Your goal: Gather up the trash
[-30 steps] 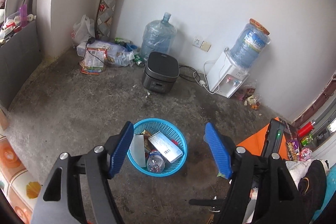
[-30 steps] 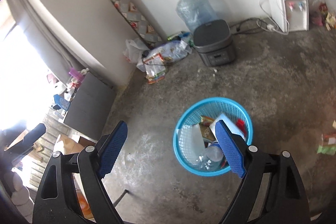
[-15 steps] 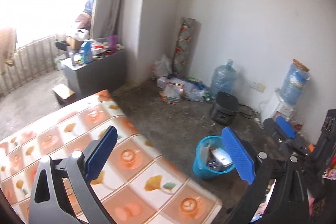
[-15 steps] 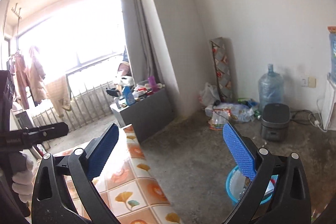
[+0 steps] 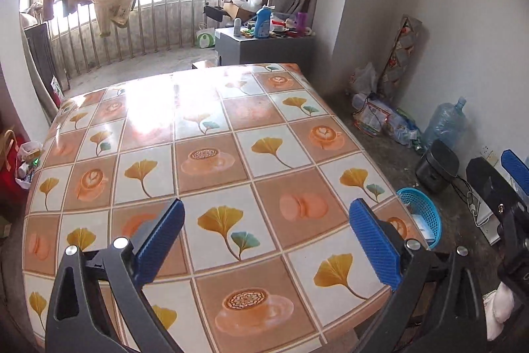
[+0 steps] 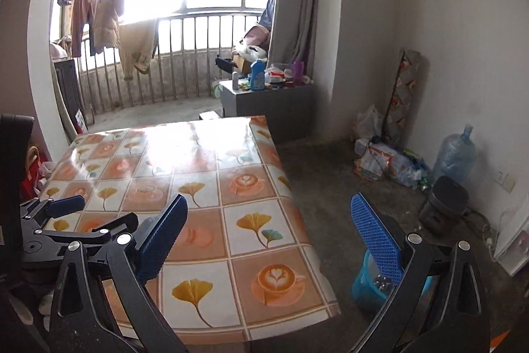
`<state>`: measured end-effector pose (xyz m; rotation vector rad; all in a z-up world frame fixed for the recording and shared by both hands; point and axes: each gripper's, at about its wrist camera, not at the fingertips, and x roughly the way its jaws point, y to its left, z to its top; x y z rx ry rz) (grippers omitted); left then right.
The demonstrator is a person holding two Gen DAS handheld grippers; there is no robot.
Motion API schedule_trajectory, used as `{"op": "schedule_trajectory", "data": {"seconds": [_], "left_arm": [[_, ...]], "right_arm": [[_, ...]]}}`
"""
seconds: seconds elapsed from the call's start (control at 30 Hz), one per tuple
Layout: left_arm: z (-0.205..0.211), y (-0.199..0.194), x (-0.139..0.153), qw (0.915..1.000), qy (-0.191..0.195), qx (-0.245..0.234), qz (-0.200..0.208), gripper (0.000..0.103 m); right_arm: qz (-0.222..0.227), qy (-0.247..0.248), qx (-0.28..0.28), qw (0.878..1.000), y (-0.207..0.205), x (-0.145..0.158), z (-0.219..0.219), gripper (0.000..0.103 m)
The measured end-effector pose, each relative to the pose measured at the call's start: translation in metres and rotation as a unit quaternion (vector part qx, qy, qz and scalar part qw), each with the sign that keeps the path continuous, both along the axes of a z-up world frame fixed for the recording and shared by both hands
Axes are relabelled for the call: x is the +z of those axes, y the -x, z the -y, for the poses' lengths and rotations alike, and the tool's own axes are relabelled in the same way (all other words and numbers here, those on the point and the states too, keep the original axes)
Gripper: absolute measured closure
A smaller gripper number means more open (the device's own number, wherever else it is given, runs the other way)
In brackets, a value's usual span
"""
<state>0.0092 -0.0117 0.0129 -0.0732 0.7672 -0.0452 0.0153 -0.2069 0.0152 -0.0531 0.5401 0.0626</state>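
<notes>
- Left gripper [image 5: 264, 240]: black angular frame, two blue fingers with a ribbed rubber-like pad texture. Jaws are spread wide with nothing between them. It hangs over the table.
- Right gripper [image 6: 269, 240]: same construction, black frame and blue textured pads. Jaws are spread wide and hold nothing. It is positioned over the near right corner of the table, with the right finger out over the floor.
- Table [image 5: 211, 108]: rectangular top covered by a glossy cloth printed in a square grid; tiles alternate between orange coffee-cup motifs and white ginkgo-leaf motifs. Window glare reflects off the far half.
- Trash basket [image 5: 426, 210]: round, blue, open plastic mesh. It stands on the grey concrete floor just beside the table's right edge, partly hidden by that edge. Paper or card items show inside; in the right wrist view the basket [image 6: 363, 283] sits behind the right finger.
- Rice cooker [image 5: 436, 166]: dark, rounded box shape, on the floor near the wall beyond the basket.
- Water jug [image 5: 444, 124]: large, translucent blue, near the wall corner.
- Grey cabinet [image 6: 267, 105]: box-shaped, beyond the table, top crowded with bottles and small items.
</notes>
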Motion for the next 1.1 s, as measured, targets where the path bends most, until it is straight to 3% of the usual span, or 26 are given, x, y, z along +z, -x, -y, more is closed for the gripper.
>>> {"op": "schedule_trajectory", "data": {"seconds": [0.17, 0.37, 0.6, 0.83, 1.1], "left_arm": [[0.011, 0.000, -0.010, 0.9997, 0.002, -0.019, -0.015, 0.005], [0.020, -0.006, -0.018, 0.9986, 0.018, -0.032, -0.038, 0.006], [0.030, -0.009, -0.018, 0.9983, 0.016, -0.039, -0.040, 0.006], [0.037, -0.013, -0.020, 0.9975, -0.014, -0.050, -0.047, 0.006], [0.030, -0.019, -0.016, 0.9983, -0.016, -0.032, -0.046, 0.006]], "right_arm": [[-0.088, 0.028, -0.041, 0.995, 0.002, -0.032, 0.006, 0.008], [-0.132, 0.033, -0.087, 0.987, 0.016, -0.046, 0.020, 0.008], [-0.144, 0.053, -0.126, 0.980, 0.024, -0.046, 0.033, 0.008], [-0.141, 0.046, -0.134, 0.980, 0.023, -0.048, 0.040, 0.008], [-0.141, 0.039, -0.137, 0.980, 0.023, -0.052, 0.046, 0.008]]}}
